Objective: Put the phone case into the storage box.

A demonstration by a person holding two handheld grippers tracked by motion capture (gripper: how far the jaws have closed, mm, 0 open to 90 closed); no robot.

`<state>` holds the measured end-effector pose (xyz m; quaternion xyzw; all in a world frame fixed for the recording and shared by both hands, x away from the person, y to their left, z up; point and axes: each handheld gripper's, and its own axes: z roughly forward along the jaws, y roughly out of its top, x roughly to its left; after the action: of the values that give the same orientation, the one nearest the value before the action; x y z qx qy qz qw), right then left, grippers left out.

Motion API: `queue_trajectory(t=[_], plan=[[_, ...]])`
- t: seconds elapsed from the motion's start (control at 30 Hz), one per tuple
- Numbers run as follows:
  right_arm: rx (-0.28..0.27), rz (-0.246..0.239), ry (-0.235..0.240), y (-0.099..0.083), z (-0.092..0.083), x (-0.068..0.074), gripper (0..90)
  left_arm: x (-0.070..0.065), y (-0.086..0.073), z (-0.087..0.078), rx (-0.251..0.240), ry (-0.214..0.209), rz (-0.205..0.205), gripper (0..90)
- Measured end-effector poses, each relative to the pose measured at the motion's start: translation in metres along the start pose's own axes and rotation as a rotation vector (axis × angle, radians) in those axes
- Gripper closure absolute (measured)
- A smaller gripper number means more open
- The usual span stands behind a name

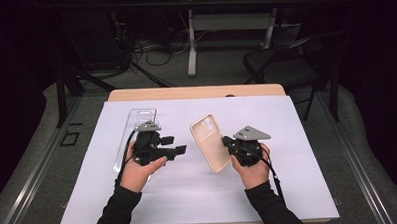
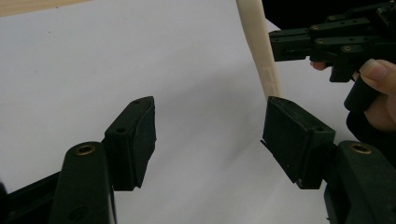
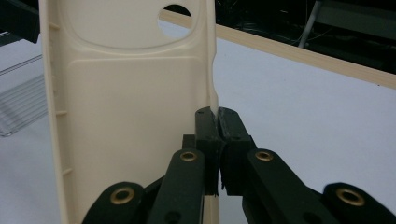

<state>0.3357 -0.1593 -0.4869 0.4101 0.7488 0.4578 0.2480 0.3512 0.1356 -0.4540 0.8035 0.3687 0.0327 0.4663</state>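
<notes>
So the right tool point(image 1: 226, 142) is clamped on the long edge of the case point(image 1: 211, 142), a cream phone case held up off the bench point(image 1: 196, 92), roughly over the middle of the white sheet point(image 1: 288, 159) and a bit toward the right. From above you get the whole case: inner side up, camera cutout at the far end, tilted so the top leans away toward the far edge.

The right tool's own camera is where the grip gets clear. Both pads are pinched tight on the case point(image 3: 126, 116) wall, about halfway down its side, with no gap between them. You also see the little ribs along the other edge and the round hole up top, which are way too small to make out from above.

The left tool point(image 1: 180, 144) sits left of center, aimed sideways at the case, jaws apart with nothing between them. Its view shows that best: two pads standing wide over bare sheet, and the case point(image 2: 258, 46) edge-on as a thin cream strip, its lower end just at the tip of the right-hand pad. Can't tell if it's actually touching. That view also catches the right tool point(image 2: 273, 49) farther off, with a fingertip on it.

Only the top camera gives the clear tray point(image 1: 137, 125) lying near the sheet's far left, behind the left hand point(image 1: 138, 171). The right tool's view catches a corner of it point(image 3: 21, 100) too.
</notes>
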Motion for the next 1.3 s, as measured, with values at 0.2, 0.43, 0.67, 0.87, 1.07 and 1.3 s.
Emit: queue_trajectory(t=[0.2,0.43,0.67,0.87,1.07,1.3], plan=[[-0.005,-0.003,-0.001,0.0,-0.001,0.001,88.1,-0.007,-0.002,0.004,0.006,-0.016,0.032,42.5],[-0.012,-0.009,-0.005,0.0,-0.001,0.003,88.0,-0.015,-0.005,0.01,-0.028,-0.034,0.043,47.6],[-0.021,-0.012,-0.006,0.0,-0.002,0.003,88.0,-0.02,-0.007,0.015,-0.01,-0.051,0.021,47.2],[-0.027,-0.015,-0.007,0.0,-0.002,0.005,88.0,-0.025,-0.01,0.02,-0.007,-0.089,-0.012,47.6],[-0.027,-0.019,-0.002,-0.001,-0.002,0.008,88.0,-0.025,-0.014,0.025,-0.046,-0.118,-0.063,47.7],[-0.025,-0.018,0.011,-0.002,0.0,0.012,88.0,-0.022,-0.017,0.028,-0.071,-0.109,-0.114,51.5]])
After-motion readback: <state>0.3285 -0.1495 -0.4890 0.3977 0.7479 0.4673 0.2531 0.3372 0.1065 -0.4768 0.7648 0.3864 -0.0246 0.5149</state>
